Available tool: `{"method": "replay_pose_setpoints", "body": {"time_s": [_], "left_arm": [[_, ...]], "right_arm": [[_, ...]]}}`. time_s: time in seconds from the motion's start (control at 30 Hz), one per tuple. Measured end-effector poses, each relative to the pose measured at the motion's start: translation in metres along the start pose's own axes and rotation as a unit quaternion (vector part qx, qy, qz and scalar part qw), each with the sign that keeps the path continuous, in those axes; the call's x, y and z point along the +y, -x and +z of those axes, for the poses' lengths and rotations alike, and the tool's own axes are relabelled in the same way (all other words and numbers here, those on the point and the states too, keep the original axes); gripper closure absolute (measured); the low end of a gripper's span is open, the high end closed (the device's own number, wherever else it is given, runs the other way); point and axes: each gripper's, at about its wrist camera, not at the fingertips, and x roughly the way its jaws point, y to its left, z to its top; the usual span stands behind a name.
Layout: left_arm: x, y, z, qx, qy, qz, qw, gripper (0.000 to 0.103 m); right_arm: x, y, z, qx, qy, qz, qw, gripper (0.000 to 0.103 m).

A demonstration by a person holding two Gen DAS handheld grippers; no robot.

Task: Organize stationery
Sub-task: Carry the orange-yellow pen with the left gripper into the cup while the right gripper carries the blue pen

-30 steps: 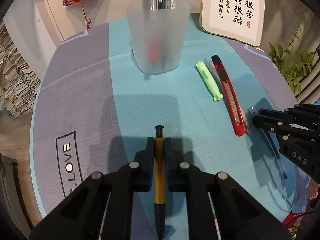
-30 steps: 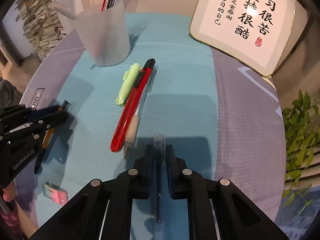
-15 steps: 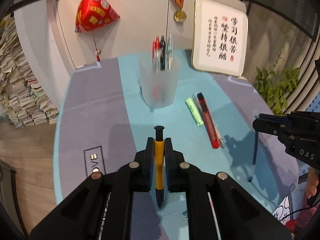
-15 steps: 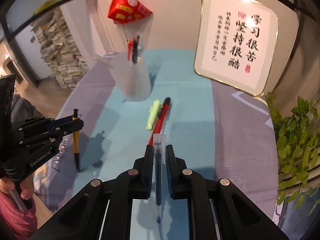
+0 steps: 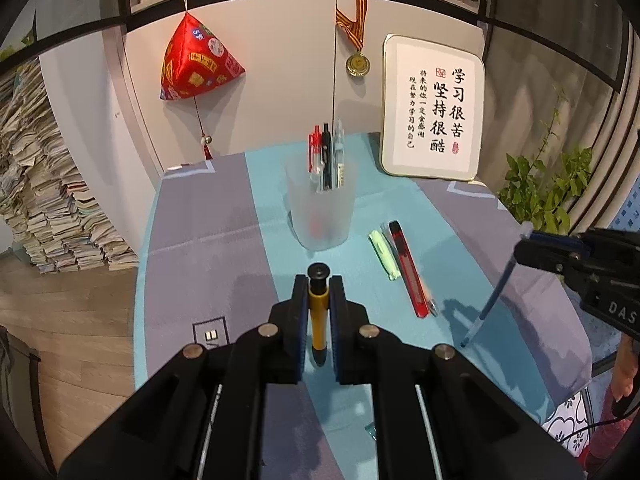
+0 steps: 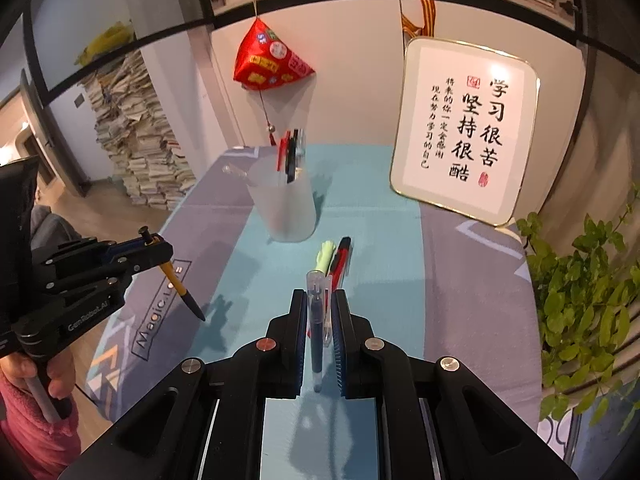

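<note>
Both grippers have risen off the round table with its blue-and-grey cloth, so far more of the room now shows behind it. On that cloth the frosted translucent plastic pen cup already holds three pens, while a pale green highlighter, a red utility knife and a clear pen tucked between them still lie beside it — my guess is the job is about half done. Clamped in the left gripper is a yellow pen with a black tip, hanging clear of the cloth; the right gripper pinches a clear-barrelled blue pen, likewise lifted and not yet over the cup.
</note>
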Motion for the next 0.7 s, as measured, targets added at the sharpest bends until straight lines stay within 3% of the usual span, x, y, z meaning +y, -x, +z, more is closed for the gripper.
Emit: {"method": "replay_pose_setpoints", "body": {"time_s": [0.27, 0.4, 0.53, 0.7], "left_arm": [[0.017, 0.009, 0.041, -0.048, 0.022, 0.023, 0.9984, 0.095], [0.03, 0.005, 0.068, -0.059, 0.043, -0.005, 0.9973, 0.095], [0.035, 0.002, 0.091, -0.082, 0.048, 0.013, 0.9954, 0.095], [0.036, -0.002, 0.114, -0.114, 0.059, 0.001, 0.9917, 0.095]], "right_arm": [[-0.002, 0.003, 0.001, -0.01, -0.014, 0.005, 1.0, 0.09], [0.002, 0.004, 0.003, -0.016, -0.009, -0.002, 1.0, 0.09], [0.0, 0.003, 0.003, -0.015, -0.013, -0.004, 1.0, 0.09], [-0.006, 0.002, 0.002, -0.012, -0.023, -0.011, 1.0, 0.09]]}}
